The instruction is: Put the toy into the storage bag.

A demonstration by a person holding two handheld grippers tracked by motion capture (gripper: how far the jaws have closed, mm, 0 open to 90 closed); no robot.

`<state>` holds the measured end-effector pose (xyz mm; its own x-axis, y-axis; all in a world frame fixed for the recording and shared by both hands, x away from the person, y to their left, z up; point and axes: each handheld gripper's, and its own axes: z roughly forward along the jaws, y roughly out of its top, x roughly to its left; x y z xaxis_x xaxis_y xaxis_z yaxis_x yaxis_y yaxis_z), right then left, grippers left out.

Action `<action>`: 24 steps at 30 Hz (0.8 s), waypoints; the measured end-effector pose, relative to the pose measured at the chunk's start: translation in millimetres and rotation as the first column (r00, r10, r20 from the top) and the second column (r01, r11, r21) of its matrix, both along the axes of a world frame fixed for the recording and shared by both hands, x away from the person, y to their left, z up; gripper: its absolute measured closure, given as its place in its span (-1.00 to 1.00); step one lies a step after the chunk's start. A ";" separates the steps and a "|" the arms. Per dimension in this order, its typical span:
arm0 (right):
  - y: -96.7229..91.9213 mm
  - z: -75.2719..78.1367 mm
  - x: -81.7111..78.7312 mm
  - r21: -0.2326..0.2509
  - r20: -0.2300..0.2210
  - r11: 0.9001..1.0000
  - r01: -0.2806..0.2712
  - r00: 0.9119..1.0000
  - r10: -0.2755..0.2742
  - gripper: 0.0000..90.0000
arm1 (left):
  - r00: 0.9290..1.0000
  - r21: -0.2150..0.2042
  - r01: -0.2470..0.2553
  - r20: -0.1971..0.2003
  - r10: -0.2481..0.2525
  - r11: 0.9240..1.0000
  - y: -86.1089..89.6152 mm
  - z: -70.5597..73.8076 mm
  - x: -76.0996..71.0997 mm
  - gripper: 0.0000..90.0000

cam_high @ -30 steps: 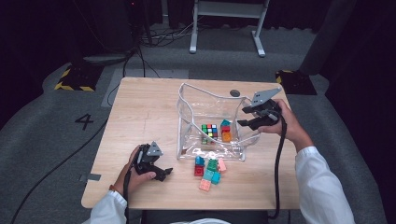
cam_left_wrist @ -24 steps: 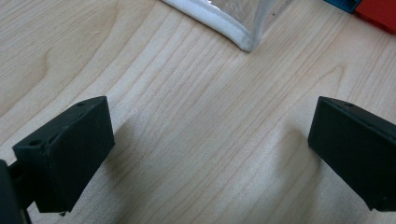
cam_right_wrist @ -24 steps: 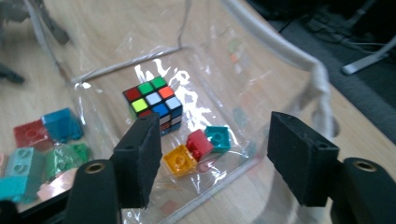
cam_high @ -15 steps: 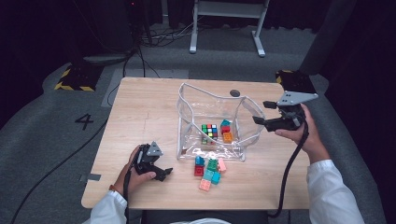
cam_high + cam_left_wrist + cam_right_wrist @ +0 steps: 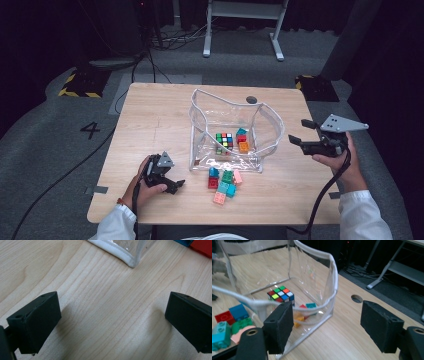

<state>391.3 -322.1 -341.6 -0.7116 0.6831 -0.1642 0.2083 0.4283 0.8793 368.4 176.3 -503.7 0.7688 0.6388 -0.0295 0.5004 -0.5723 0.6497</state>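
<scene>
Dark floor with cables surrounds our wooden table (image 5: 150, 120), which bears everything else. Near its middle stands the clear plastic bag (image 5: 270, 132), mouth up, its white-edged rim sagging. Inside on the bottom we see a colour cube (image 5: 224, 141) with a teal block (image 5: 241, 132) and an orange block (image 5: 243, 146) just beside it. A cluster of loose blocks (image 5: 224, 182) lies on the table just in front of the bag. Our right gripper (image 5: 300, 132) hovers off the bag's right side, apart from it; its jaws have just been opening and stand wide with nothing between them. Our left gripper (image 5: 176, 186) rests low near the front left, jaws spread over bare wood, holding nothing.
</scene>
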 end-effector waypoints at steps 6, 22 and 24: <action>-5.5 -22.5 -9.5 -0.007 -0.013 1.000 0.006 1.000 -0.007 -0.41 | 1.000 -0.003 0.002 -0.001 -0.002 1.000 -0.1 -0.2 0.1 -0.99; 27.4 -104.0 -31.1 -0.034 -0.154 0.992 -0.120 0.982 0.113 -0.23 | 1.000 -0.003 0.002 0.001 -0.002 1.000 -0.1 -0.1 0.0 -0.99; 34.0 -112.5 -32.9 -0.018 -0.177 0.989 -0.146 0.974 0.141 -0.22 | 1.000 -0.003 0.002 0.001 -0.002 1.000 -0.1 -0.1 0.1 -0.99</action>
<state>358.4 -288.1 -454.1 -0.8213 0.5685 -0.0482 0.2919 0.4912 0.8207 368.5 176.2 -503.8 0.7704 0.6368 -0.0309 0.4986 -0.5716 0.6516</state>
